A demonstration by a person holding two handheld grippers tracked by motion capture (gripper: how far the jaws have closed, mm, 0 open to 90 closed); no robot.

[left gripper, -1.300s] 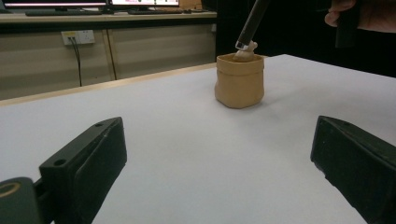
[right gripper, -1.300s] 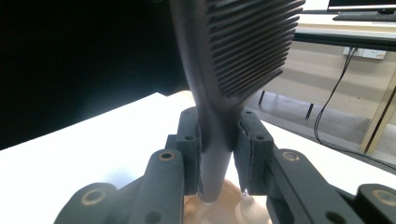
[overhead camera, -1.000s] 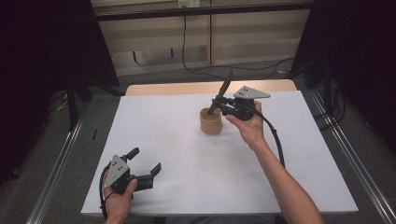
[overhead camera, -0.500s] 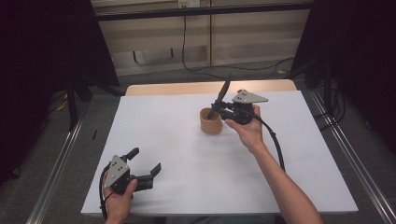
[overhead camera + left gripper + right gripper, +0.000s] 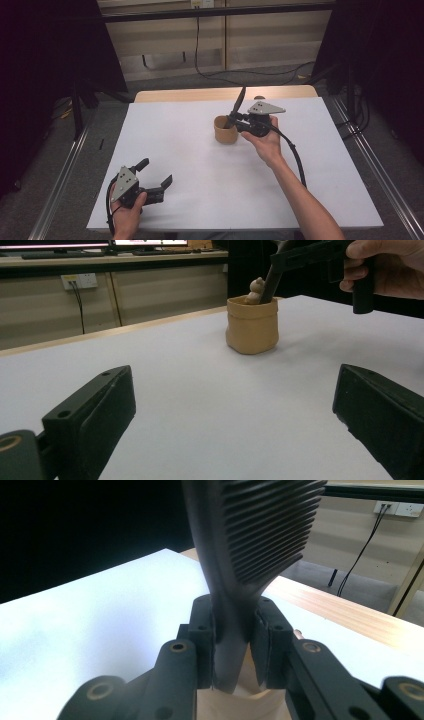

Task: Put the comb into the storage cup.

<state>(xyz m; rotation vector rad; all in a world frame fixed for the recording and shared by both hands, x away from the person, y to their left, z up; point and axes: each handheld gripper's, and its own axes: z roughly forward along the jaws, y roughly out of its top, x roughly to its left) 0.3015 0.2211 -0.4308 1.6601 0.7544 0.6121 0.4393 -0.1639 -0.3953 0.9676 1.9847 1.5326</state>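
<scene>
Jaws of the right gripper (image 5: 235,119) are clamped on the neck of a black ribbed plastic comb (image 5: 238,106), pressing it from both sides just below the toothed part; the right gripper view shows the comb (image 5: 255,535) rising between them, its rows of ridges fanning out above the pads. In the high view the comb slants up and away from the gripper, and its lower end reaches down into a small tan cup-shaped holder with a soft, rounded wall (image 5: 225,131), which stands on the white table top (image 5: 200,165) a little beyond the middle. From the left gripper view the same holder (image 5: 251,325) is seen from the side, with a pale, lumpy little object (image 5: 256,290) poking above its rim next to the dark shaft; what that object is cannot be made out. The right hand (image 5: 265,142) grasps its gripper just beside the holder. Near the front left corner of the table the left gripper (image 5: 152,176) rests low in the left hand (image 5: 127,212), its jaws spread wide with nothing between them, well apart from the holder. No brand, label or writing can be read on any of these things
</scene>
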